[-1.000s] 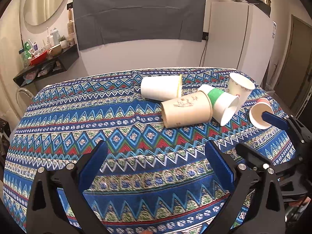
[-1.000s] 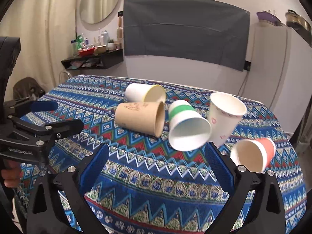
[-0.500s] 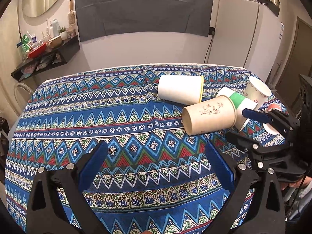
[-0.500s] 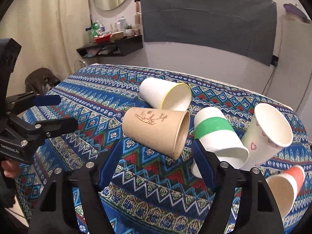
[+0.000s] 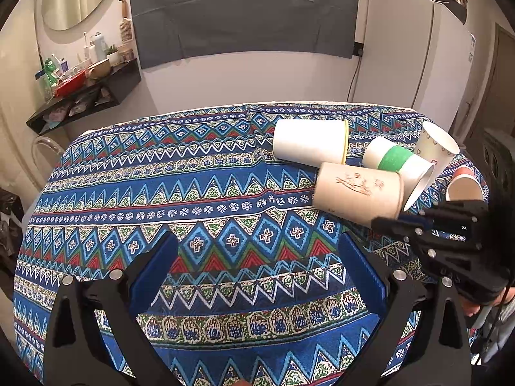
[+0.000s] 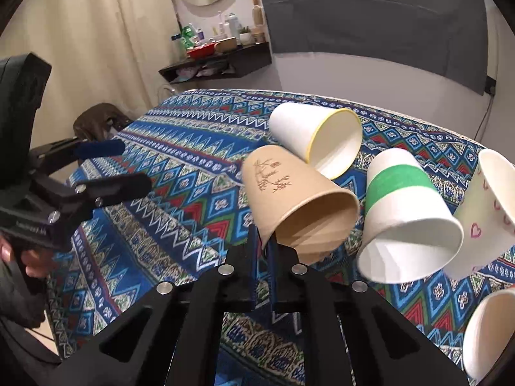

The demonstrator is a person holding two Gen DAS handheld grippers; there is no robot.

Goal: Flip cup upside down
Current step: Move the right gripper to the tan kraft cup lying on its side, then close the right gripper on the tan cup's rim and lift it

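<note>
Right tool (image 6: 263, 254) on unlettered brown cup (image 6: 299, 206)

I note matt paper on the lying kraft-brown cup (image 6: 299, 206); its neighbouring white, green-banded cup (image 6: 405, 222) likewise. Woven patterned cloth (image 5: 225, 199) covers the counter. My right gripper (image 6: 262, 251) looks matt black plastic, screws bright metal.

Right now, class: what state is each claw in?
Left claw: open, holding nothing, above the tablecloth.
Right claw: closed on the rim of the brown cup.
</note>
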